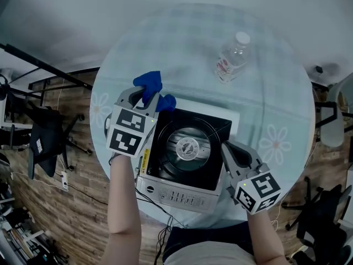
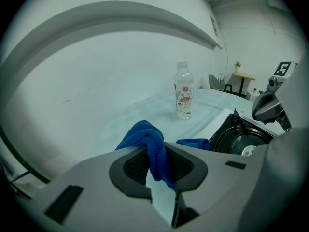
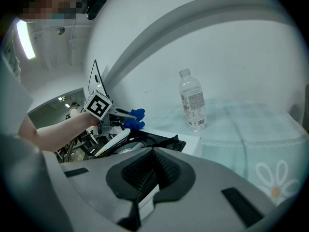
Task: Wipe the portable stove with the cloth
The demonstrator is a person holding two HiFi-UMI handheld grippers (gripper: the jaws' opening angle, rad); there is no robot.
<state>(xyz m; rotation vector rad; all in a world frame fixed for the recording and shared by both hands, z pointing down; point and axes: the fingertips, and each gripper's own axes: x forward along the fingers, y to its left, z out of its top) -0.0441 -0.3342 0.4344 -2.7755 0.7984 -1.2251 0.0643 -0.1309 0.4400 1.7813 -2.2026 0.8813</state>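
Note:
A portable stove [image 1: 190, 159] with a black top and a silver front panel sits on the round table near me; its burner [image 1: 189, 146] is in the middle. My left gripper [image 1: 150, 96] hovers at the stove's far left corner, shut on a blue cloth [image 1: 150, 85] that bunches out past the jaws. In the left gripper view the cloth [image 2: 150, 141] hangs between the pads, with the stove [image 2: 241, 137] to the right. My right gripper [image 1: 230, 150] rests at the stove's right edge, shut with nothing in it; its view shows the closed pads [image 3: 161, 170].
A clear plastic water bottle [image 1: 232, 57] stands on the pale checked tablecloth [image 1: 276, 104] behind the stove. Black chairs [image 1: 47, 137] and cables lie on the wooden floor around the table. A white wall runs behind the table.

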